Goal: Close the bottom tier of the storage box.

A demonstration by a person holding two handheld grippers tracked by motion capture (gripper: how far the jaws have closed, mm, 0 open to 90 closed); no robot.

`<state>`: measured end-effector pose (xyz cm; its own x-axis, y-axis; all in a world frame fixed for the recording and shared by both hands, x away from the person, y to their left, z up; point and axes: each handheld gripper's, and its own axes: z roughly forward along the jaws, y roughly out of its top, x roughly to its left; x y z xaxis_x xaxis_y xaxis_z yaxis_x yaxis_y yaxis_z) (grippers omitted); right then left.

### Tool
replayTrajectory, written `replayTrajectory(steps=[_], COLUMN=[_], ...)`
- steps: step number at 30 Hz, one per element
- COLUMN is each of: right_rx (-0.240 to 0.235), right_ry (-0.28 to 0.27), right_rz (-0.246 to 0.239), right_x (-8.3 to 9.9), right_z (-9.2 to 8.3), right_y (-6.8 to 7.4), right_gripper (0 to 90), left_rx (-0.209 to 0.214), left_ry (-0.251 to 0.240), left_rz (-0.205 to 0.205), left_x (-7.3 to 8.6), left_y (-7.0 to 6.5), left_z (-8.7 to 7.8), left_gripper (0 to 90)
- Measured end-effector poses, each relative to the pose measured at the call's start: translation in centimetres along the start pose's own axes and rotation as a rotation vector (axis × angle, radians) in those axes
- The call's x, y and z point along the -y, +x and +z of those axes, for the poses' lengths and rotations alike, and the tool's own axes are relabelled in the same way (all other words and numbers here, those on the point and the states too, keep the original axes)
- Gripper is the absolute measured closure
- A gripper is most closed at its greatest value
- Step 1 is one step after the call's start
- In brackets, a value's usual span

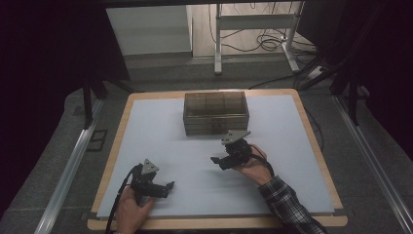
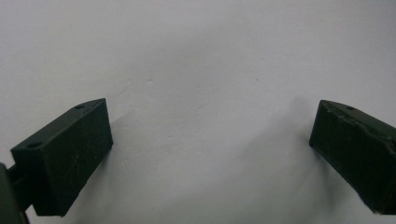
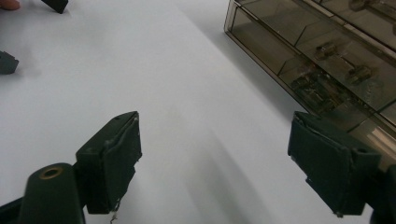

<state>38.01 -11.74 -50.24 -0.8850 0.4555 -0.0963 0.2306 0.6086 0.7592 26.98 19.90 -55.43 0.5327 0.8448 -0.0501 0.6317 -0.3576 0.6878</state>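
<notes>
White-topped counter bare, both tools spread, empty: right tool near smoky clear plastic compartment box, risks knocking it.

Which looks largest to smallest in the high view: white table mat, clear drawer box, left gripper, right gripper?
1. White table mat.
2. Clear drawer box.
3. Left gripper and right gripper: these look alike, both open and holding nothing, so unranked.

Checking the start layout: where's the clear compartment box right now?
High view: the clear compartment box sits at the far centre of the white mat, just beyond the right gripper, not touching it.
</notes>
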Motion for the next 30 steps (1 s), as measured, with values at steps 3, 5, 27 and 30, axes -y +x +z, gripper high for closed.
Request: replayTrajectory(steps=[3, 5, 27, 30], right_rx=[0.003, 0.006, 0.005, 0.004], right_ry=[-0.001, -0.001, 0.0, 0.001], right_rz=[-0.004, -0.008, -0.013, -0.015], right_x=[0.1, 0.1, 0.7, 0.8], right_z=[-0.1, -0.1, -1.0, -1.2], right_y=[0.1, 0.3, 0.9, 0.9], right_gripper=[14.7, 13.9, 8.7, 8.3], left_rx=[0.0, 0.0, -0.001, -0.001], left_ry=[0.0, 0.0, 0.0, 0.002], left_rz=[0.0, 0.0, -0.001, -0.001], left_x=[0.0, 0.0, 0.0, 0.0], left_y=[0.0, 0.0, 0.0, 0.0], left_z=[0.0, 0.0, 0.0, 0.0], left_gripper=[0.0, 0.0, 0.0, 0.0])
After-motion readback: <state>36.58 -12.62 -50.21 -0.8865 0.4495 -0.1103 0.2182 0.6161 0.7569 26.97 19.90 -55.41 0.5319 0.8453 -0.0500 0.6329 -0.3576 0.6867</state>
